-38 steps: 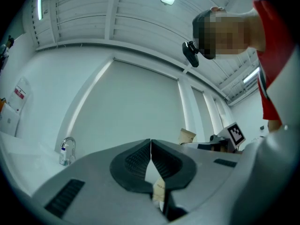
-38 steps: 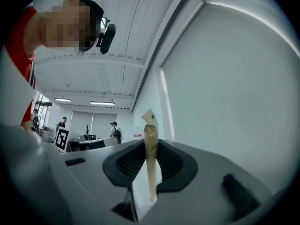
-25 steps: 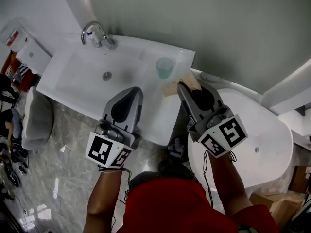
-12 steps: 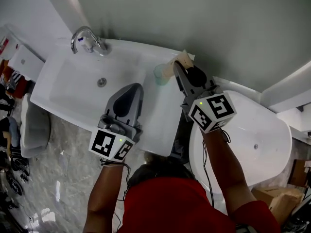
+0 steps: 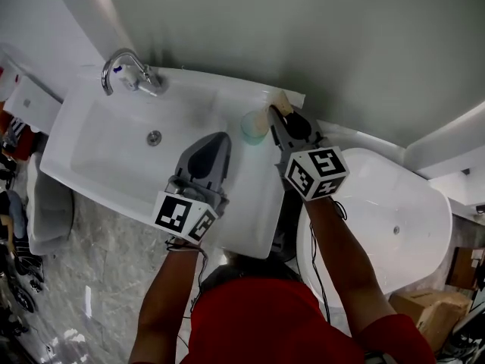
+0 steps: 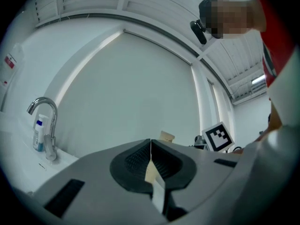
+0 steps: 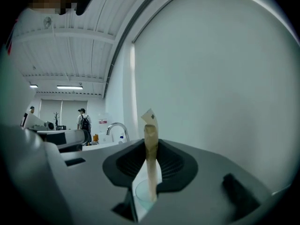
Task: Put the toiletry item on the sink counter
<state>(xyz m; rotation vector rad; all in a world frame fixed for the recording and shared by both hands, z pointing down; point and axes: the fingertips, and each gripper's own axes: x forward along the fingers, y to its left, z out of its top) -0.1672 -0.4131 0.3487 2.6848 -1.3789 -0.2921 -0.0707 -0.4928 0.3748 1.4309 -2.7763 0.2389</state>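
At the back right corner of the counter, the right gripper is clamped on a tan packet. The packet sticks out past the gripper's tips toward 11 o'clock in the head view. Seen along the jaws it is a thin strip standing on edge, so its flat faces are upright, not lying down. Whether its lower edge touches the counter, I cannot tell. A teal cup stands just beside it at 8 o'clock, and the wall is close at 12. The left gripper hangs farther off, with the packet at its 2 o'clock, its jaws pressed together on nothing. The drop looks to be the right hand's job: straight down, keeping off the cup.
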